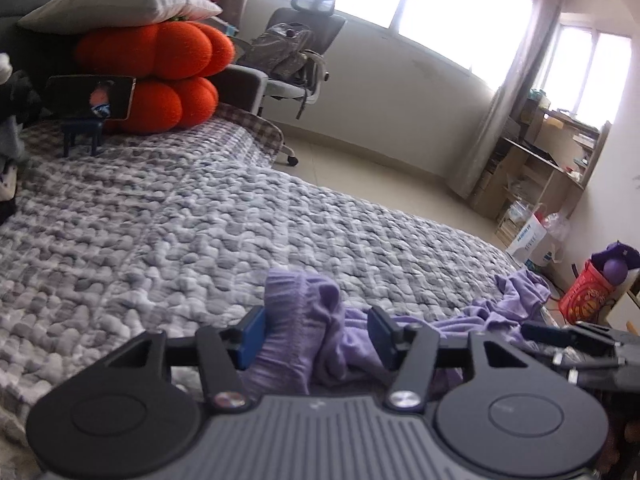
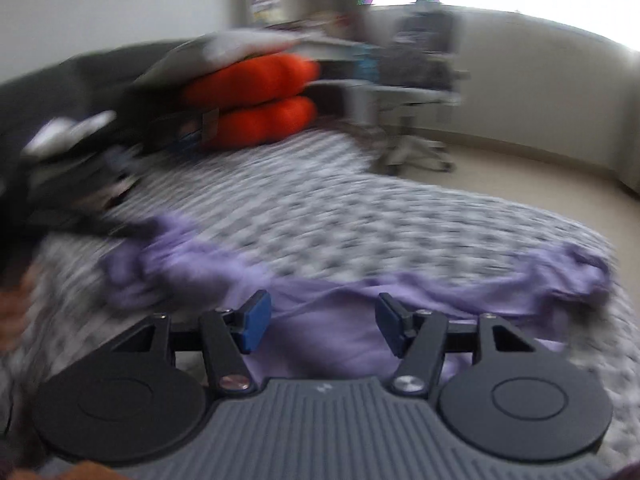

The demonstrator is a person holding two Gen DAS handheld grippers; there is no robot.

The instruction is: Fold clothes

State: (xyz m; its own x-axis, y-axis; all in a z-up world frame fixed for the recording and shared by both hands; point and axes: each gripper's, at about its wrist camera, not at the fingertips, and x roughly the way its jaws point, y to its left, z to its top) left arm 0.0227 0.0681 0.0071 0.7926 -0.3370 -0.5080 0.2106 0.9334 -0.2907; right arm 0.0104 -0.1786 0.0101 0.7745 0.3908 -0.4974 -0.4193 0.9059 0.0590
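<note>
A lilac garment point(image 1: 298, 320) lies rumpled on the near edge of a grey-white quilted bed point(image 1: 200, 220). My left gripper point(image 1: 316, 336) stands open over it. A ribbed bunch of the cloth rises between the blue pads point(image 1: 252, 336) and leans on the left one, while the right pad stands clear of it. In the blurred right wrist view the same garment point(image 2: 440, 280) spreads wide across the bed point(image 2: 360, 216). My right gripper point(image 2: 322, 326) is open just above a flat part of it, with nothing pinched.
Two orange pumpkin cushions point(image 1: 160, 76) under a white pillow point(image 1: 120, 0) sit at the bed's far end, with a phone on a blue stand point(image 1: 90, 96) in front. An office chair with a backpack point(image 1: 296, 52), shelves point(image 1: 540, 160) and a red bag point(image 1: 584, 292) stand on the floor.
</note>
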